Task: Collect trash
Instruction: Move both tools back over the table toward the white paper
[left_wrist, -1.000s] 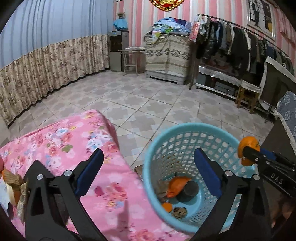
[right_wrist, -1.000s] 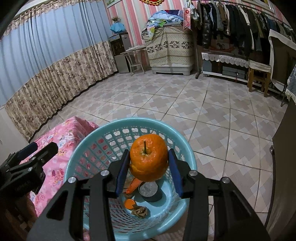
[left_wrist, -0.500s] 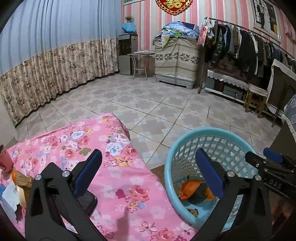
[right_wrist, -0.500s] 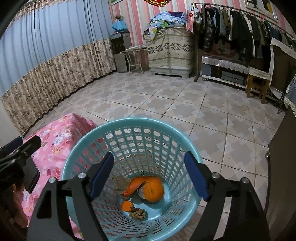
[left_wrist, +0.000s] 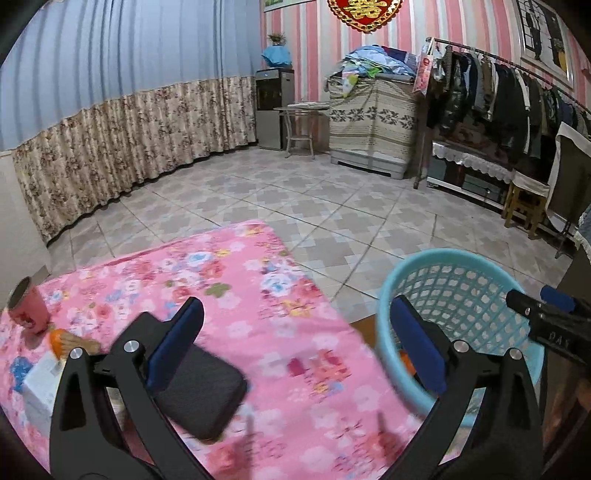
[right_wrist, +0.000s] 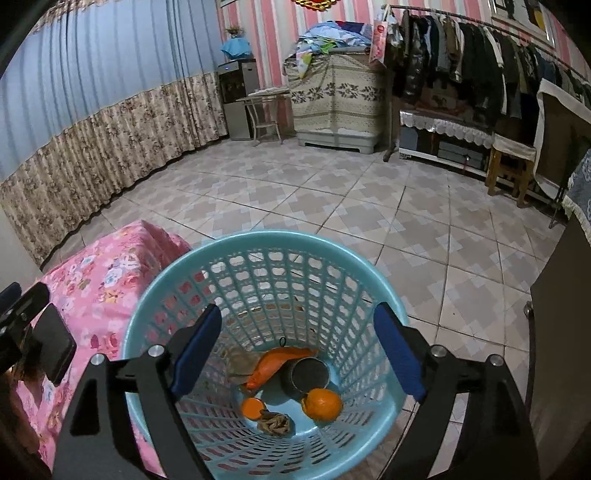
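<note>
Orange fruit (right_wrist: 322, 404) lies in the basket (right_wrist: 236, 254), stem direction unclear, beneath empty, still-opening right gripper (right_wrist: 297, 352) fingers.

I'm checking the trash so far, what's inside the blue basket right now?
In the blue basket: an orange, an orange peel piece, an orange wrapper, a dark round can, a brown crumpled scrap. The right tool's fingers cover part of the bottom.

Your left wrist camera looks forward and down over the pink floral tabletop (left_wrist: 258, 280), close above it, with the blue basket (left_wrist: 458, 258) at its right. Your right wrist camera looks steeply into that same basket (right_wrist: 266, 240) from just above. Both views share the basket, the tabletop's edge and the tiled floor (right_wrist: 332, 192) beyond.
</note>
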